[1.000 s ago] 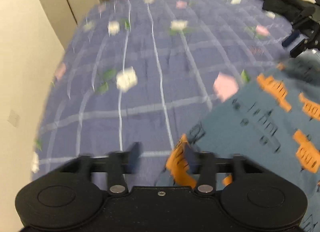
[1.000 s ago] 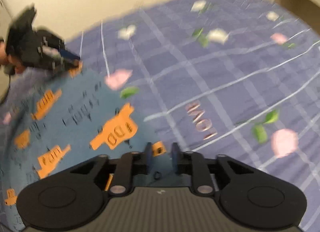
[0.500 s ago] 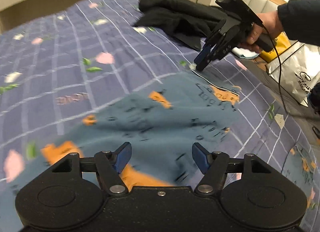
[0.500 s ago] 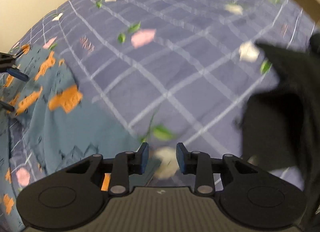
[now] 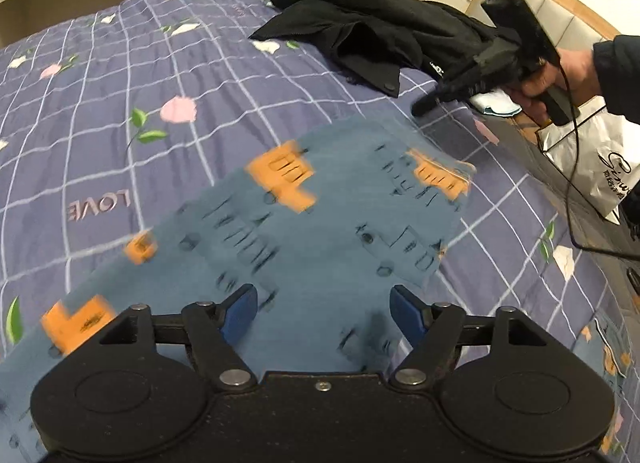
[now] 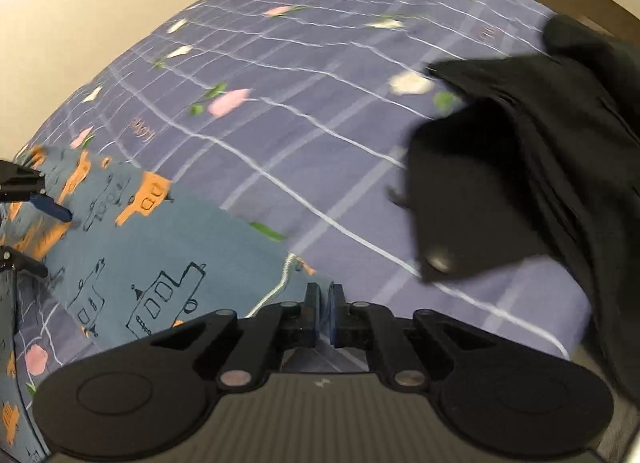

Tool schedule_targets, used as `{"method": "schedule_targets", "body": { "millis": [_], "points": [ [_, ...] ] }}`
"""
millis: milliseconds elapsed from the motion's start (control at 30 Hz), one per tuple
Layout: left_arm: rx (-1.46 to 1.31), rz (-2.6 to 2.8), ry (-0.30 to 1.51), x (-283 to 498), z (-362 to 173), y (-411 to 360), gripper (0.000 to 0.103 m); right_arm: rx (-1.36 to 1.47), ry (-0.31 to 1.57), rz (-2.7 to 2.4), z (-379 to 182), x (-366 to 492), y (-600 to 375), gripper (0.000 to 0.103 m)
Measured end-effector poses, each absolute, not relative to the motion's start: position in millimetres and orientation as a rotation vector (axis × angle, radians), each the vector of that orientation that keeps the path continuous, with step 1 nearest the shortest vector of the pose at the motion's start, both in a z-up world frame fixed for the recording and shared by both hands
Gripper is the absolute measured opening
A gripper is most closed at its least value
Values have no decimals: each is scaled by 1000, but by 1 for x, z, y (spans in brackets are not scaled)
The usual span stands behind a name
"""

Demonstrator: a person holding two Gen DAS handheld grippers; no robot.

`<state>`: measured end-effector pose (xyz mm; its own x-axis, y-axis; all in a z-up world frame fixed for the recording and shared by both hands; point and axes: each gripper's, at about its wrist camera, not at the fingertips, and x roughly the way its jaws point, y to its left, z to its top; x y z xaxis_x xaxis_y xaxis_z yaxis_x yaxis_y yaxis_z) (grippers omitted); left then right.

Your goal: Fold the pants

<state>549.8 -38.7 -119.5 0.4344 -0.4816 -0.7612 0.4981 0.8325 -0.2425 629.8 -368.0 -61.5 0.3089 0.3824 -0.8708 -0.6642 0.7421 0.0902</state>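
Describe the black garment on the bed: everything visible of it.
The black jacket lies crumpled and unfolded on the purple checked bedspread, at the far side from the blue patterned pants. It looks like thick matte fabric, bunched in overlapping folds. One flap lies flat with a round snap button near its corner. In the left wrist view, a small white logo shows. Neither gripper touches it.

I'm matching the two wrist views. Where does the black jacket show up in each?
Left wrist: the black jacket lies at top centre-right, on the far part of the bedspread.
Right wrist: the black jacket fills the right side, close and blurred.
Shared landmark: the blue pants with orange prints.
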Motion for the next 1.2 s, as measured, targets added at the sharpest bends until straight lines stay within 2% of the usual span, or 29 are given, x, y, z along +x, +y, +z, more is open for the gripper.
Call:
{"method": "schedule_targets", "body": {
  "millis": [100,200,233,267,467,567,600,633,700,733,800,867,1000,1033,1067,1100,1133,1167,1200],
  "points": [
    [28,-581,954,553,-125,-43,76,-373,1106,622,-74,622,-372,8],
    [22,-583,940,544,-124,-40,76,-306,1024,643,-54,603,-375,24],
    [28,-579,942,540,-124,-40,76,-306,1007,670,-49,592,-371,36],
    [35,-576,943,536,-124,-39,76,-325,1002,697,-47,579,-364,38],
    [19,-558,944,516,-120,-30,77,-559,943,755,-43,513,-342,36],
    [-11,-539,961,510,-124,-24,77,-838,836,789,-49,475,-330,35],
    [-10,-529,971,509,-126,-24,77,-901,819,793,-56,472,-323,33],
    [-7,-518,980,508,-128,-24,77,-960,809,794,-62,469,-319,27],
    [-11,-512,985,506,-128,-23,77,-1020,802,806,-74,474,-305,25],
    [-10,-512,985,504,-128,-22,77,-1058,804,821,-80,474,-303,20],
    [-7,-511,988,501,-128,-22,77,-1103,808,835,-88,472,-304,16],
    [-9,-509,993,499,-128,-20,77,-1139,835,832,-94,473,-306,7],
    [-22,-485,960,490,-118,-13,77,-1018,916,795,-88,481,-321,7],
    [-36,-476,946,486,-113,-8,78,-952,921,772,-78,481,-324,11],
    [-54,-464,940,482,-110,-2,79,-887,919,768,-67,479,-325,29],
    [-78,-445,939,476,-106,5,80,-806,914,772,-55,475,-325,48],
    [-101,-425,945,471,-104,13,80,-718,907,777,-44,469,-324,81],
    [-123,-403,955,465,-102,20,80,-640,892,786,-34,461,-321,97],
    [-147,-377,969,457,-100,29,80,-573,874,805,-24,450,-315,97]
  ]
}}
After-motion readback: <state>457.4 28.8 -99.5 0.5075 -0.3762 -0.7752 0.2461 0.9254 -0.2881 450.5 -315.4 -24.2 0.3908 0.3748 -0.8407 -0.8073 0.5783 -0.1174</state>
